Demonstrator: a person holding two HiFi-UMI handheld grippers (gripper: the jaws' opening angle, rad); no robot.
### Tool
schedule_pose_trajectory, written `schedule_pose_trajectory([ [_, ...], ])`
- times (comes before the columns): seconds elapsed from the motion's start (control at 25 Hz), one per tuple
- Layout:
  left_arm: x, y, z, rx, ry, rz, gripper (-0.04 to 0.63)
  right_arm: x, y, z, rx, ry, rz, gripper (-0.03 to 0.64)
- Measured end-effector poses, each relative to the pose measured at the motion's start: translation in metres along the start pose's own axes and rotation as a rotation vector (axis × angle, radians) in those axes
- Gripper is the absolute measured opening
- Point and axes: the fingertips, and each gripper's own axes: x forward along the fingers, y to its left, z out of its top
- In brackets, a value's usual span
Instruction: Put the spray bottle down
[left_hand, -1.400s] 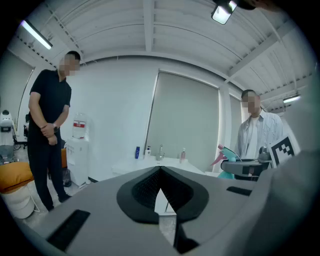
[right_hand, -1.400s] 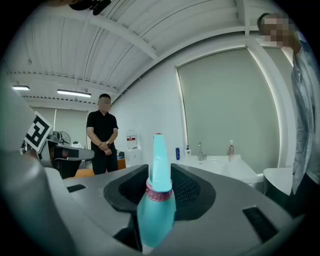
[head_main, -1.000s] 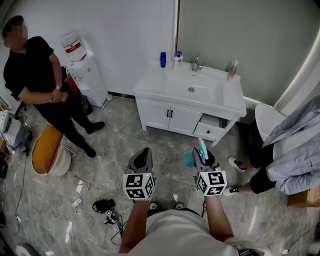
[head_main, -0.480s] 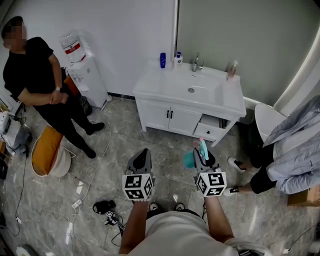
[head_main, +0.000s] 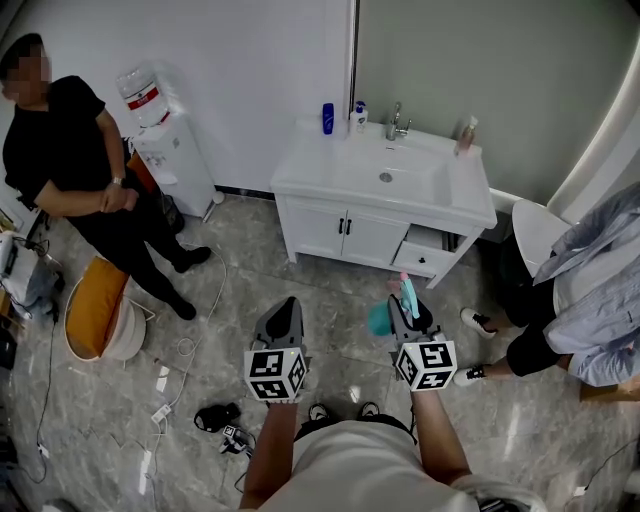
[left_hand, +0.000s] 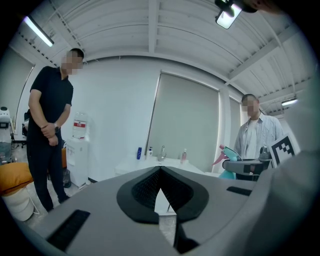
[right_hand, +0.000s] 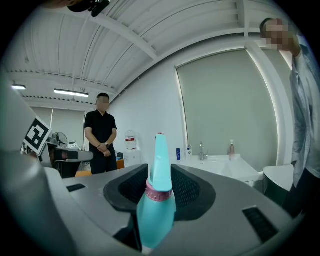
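A teal spray bottle with a pink trigger is held in my right gripper, which is shut on it at about waist height over the floor. In the right gripper view the bottle stands between the pads with its nozzle pointing ahead. My left gripper hovers beside it to the left, shut with nothing held; its pads meet at the tip in the left gripper view. Both point toward the white vanity ahead.
On the vanity's back edge stand a blue bottle, a faucet and a pink bottle; its lower right drawer is open. A person in black stands left, another person right. Cables lie on the floor.
Both grippers and the view have edged slightly toward the vanity. The bottle stays gripped in the right gripper.
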Motion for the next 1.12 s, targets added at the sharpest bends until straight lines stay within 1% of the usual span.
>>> schedule_pose_trajectory([
  [0.32, -0.001, 0.038, -0.008, 0.008, 0.009, -0.025, 0.002, 0.015, 0.031, -0.006, -0.017, -0.006, -0.021, 0.156],
  [0.48, 0.007, 0.049, -0.008, 0.002, 0.011, -0.029, 0.002, 0.028, 0.035, -0.003, -0.017, -0.007, -0.024, 0.156],
  [0.68, 0.031, 0.063, -0.003, 0.009, -0.001, -0.024, 0.002, 0.058, 0.029, 0.0, -0.013, -0.026, -0.02, 0.156],
  [0.88, 0.08, 0.08, 0.008, 0.017, -0.007, -0.018, 0.002, 0.111, 0.015, 0.006, -0.012, -0.036, -0.002, 0.156],
  [1.12, 0.18, 0.098, 0.022, 0.019, 0.002, 0.007, 0.002, 0.206, -0.033, 0.015, 0.008, -0.028, 0.03, 0.156],
])
